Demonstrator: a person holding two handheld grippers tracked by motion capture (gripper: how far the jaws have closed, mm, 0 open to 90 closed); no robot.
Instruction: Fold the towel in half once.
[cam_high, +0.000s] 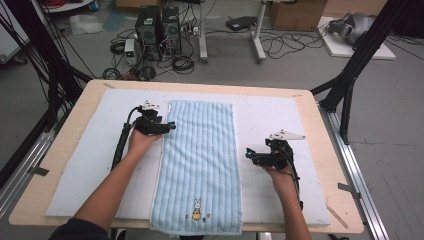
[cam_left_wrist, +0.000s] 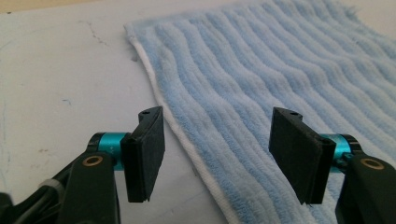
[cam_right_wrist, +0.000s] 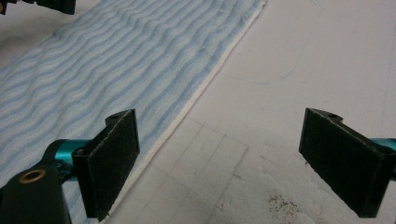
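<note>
Blue towel (cam_high: 199, 165) is lying flat along the counter's (cam_high: 90, 90) white mat (cam_high: 80, 170). Your left gripper (cam_left_wrist: 215, 158) is straddling its white hem, fingers (cam_left_wrist: 145, 158) parted, gripping nothing. Right gripper (cam_right_wrist: 224, 163) is waiting wide open just beside the opposite hem. Soft, limp, probably light: pinch the hem.

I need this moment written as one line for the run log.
towel: flat on mat | left gripper: open, straddling towel's long edge | right gripper: open, beside opposite long edge, apart
</note>
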